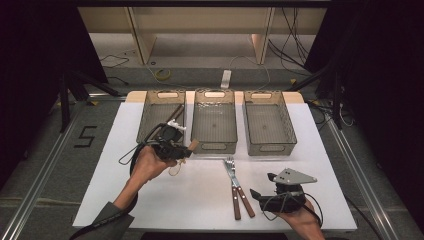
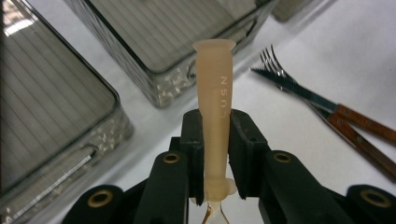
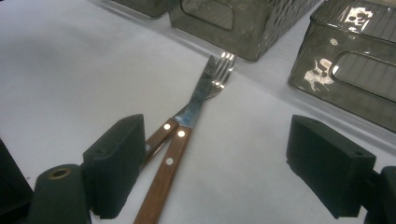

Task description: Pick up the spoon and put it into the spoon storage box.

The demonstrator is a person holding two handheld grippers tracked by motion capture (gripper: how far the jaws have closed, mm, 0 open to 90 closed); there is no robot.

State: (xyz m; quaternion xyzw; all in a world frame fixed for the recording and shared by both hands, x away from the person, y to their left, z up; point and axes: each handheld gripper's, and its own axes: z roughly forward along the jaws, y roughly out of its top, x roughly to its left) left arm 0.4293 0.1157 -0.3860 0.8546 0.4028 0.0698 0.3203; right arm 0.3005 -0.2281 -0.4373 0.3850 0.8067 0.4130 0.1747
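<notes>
- Left hand-held gripper (image 2: 217,154) clamps a pale beige handle (image 2: 214,100), which stands up between its pads.
- High view: this left hand-held gripper (image 1: 176,149) sits at the near end of the left bin (image 1: 152,116).
- Right hand-held gripper (image 3: 229,168) is wide apart, holding nothing.
- Fork (image 3: 219,77) and knife (image 3: 198,93) lie crossed on the desk (image 3: 70,79) just beyond its jaws.

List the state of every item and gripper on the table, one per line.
left gripper: shut on the beige handle, held above the table.
right gripper: open, nothing held.
knife: flat on the table, crossing the fork.
fork: flat.
left basket: holds a brown-handled utensil.
middle basket: empty.
right basket: empty.
</notes>
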